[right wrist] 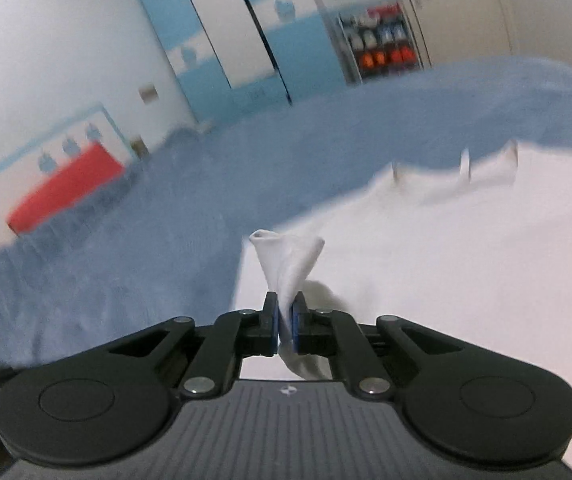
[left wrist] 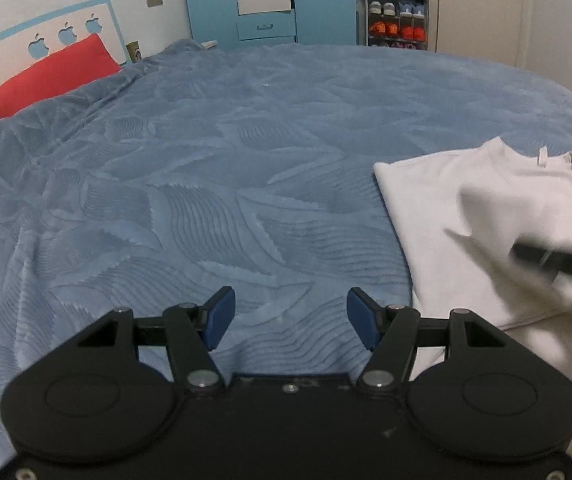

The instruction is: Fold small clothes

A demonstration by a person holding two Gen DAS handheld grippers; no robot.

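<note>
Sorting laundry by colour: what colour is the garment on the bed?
White; the garment shows best in the left wrist view, lying on the blue bedspread.

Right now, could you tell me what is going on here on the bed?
A person is folding a white shirt on a blue blanket, with a gripper in each hand. The right gripper is shut on a bunched fold of the shirt and holds it above the rest. The left gripper is open and empty over the blanket beside it.
</note>
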